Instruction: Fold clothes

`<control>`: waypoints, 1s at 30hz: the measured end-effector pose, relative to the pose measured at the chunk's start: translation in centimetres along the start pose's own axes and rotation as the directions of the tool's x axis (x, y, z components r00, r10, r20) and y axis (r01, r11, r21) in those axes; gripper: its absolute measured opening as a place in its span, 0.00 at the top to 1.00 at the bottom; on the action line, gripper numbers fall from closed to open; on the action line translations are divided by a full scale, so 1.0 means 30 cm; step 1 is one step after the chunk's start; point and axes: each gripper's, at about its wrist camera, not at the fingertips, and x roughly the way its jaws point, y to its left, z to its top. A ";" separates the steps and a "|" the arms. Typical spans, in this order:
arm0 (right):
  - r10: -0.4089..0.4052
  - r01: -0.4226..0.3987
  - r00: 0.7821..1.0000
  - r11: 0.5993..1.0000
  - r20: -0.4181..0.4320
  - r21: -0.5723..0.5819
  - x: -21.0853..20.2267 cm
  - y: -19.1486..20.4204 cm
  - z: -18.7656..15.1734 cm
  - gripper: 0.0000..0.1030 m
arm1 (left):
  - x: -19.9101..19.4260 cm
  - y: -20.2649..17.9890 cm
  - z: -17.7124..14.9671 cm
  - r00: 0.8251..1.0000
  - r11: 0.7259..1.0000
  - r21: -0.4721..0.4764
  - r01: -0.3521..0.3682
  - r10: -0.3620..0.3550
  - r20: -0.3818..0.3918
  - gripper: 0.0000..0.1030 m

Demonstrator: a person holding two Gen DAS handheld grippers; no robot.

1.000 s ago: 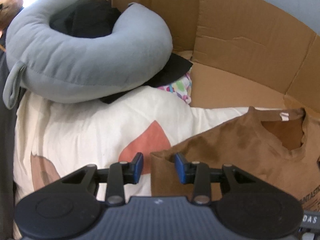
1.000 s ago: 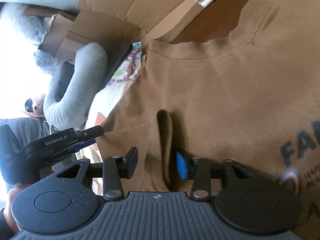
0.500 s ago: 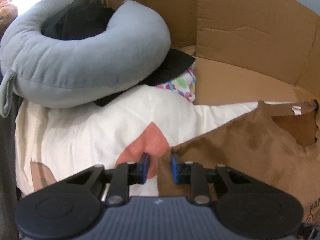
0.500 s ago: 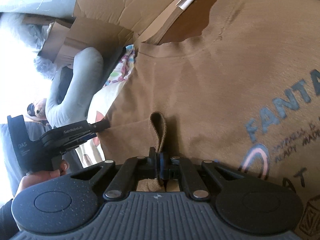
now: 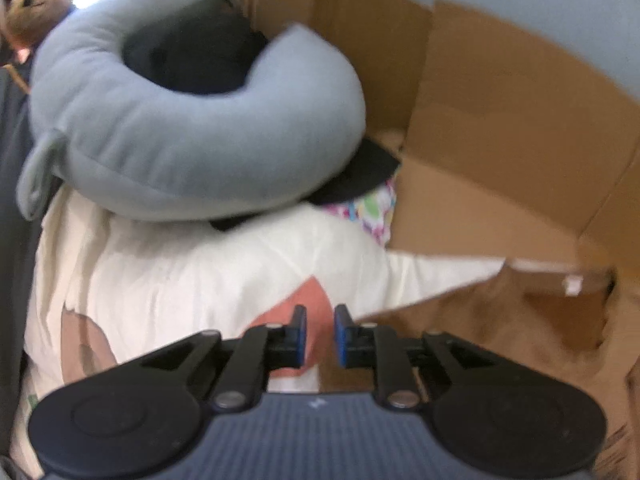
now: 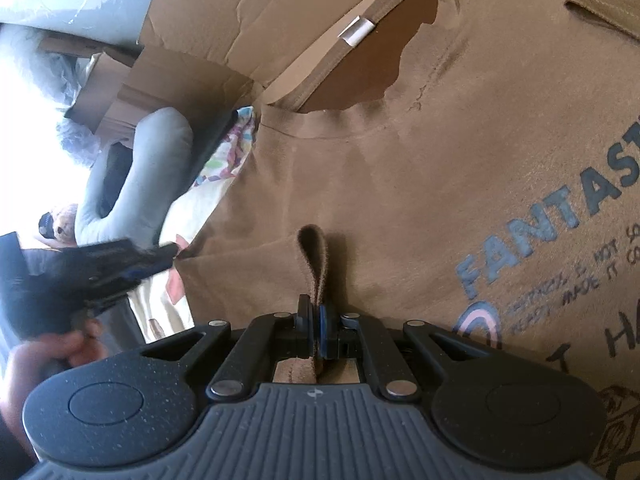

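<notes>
Shirt [image 6: 400,180] lies spread over cardboard [image 6: 192,12] and cream cloth [image 5: 180,280]; my right gripper [image 6: 315,330] is clenched on a pinched ridge, my left gripper [image 5: 320,336] has just been closing around the sleeve edge, grip unclear, likely to lift a fold

You've got a tan-brown T-shirt [image 6: 400,184] with slate-blue lettering and a white neck tag. Your grippers' [image 6: 316,330] bodies are black and their pads blue. There's a cream sheet [image 5: 180,280] with salmon-pink and brown patches under a pale grey-blue pillow [image 5: 192,136]. Beside it lies a white cloth [image 5: 372,212] dotted in green, pink and purple. Behind them stands plain brown cardboard [image 5: 500,128].
</notes>
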 end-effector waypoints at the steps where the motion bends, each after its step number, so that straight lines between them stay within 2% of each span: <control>1: 0.002 -0.002 1.000 1.000 -0.003 0.004 0.002 -0.002 0.001 0.99 | -0.008 0.002 -0.001 1.000 1.000 0.009 0.010 -0.010 -0.003 0.84; 7: 0.003 -0.003 1.000 1.000 -0.015 0.011 0.014 -0.001 -0.004 0.98 | -0.017 -0.022 -0.046 0.998 0.993 0.108 0.056 -0.051 -0.042 0.84; 12: 0.003 -0.002 1.000 1.000 -0.024 0.005 0.017 0.000 -0.003 0.98 | 0.023 -0.055 -0.079 0.998 0.989 0.148 0.008 0.000 -0.056 0.84; 20: -0.031 0.029 0.998 0.999 -0.054 -0.029 0.034 0.027 0.004 0.99 | 0.078 -0.065 -0.083 0.997 0.988 0.144 -0.047 0.055 -0.051 0.89; 24: -0.045 0.039 0.997 0.996 -0.069 -0.082 0.025 0.066 0.012 1.00 | 0.095 -0.072 -0.074 0.994 0.987 0.143 -0.078 0.088 -0.066 0.90; 30: -0.086 0.080 0.993 0.994 -0.076 -0.078 0.039 0.057 0.035 0.98 | 0.122 -0.073 -0.061 0.989 0.983 0.161 -0.093 0.110 -0.098 0.89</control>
